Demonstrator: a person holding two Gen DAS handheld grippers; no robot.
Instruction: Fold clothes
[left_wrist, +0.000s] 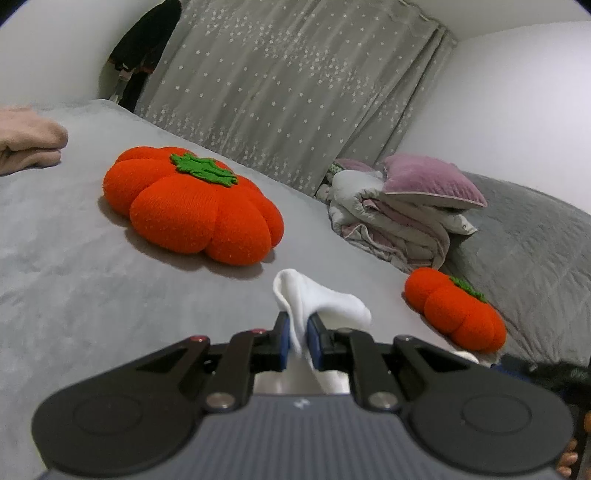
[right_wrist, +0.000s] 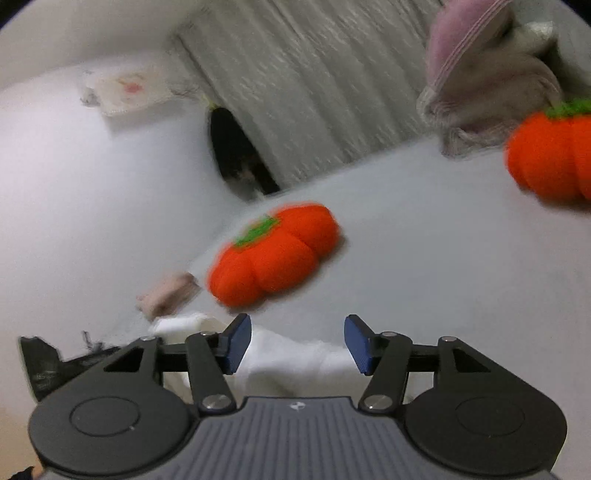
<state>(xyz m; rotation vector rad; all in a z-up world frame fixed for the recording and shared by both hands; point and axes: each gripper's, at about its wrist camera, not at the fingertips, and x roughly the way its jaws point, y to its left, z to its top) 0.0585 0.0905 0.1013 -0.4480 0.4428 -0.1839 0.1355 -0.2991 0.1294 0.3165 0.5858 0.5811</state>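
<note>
A white garment (left_wrist: 317, 299) lies on the grey bed (left_wrist: 92, 277); a bunched fold of it stands up between the blue pads of my left gripper (left_wrist: 298, 338), which is shut on it. In the blurred right wrist view the same white cloth (right_wrist: 295, 362) spreads low between and under the fingers of my right gripper (right_wrist: 298, 345). Those jaws stand wide apart and the pads do not press on the cloth.
A large orange pumpkin cushion (left_wrist: 192, 206) sits mid-bed and a smaller one (left_wrist: 456, 314) to the right. Folded pink cloth (left_wrist: 29, 142) lies at the far left. A heap of quilts and a purple pillow (left_wrist: 428, 184) stands by the starred curtain (left_wrist: 288, 92).
</note>
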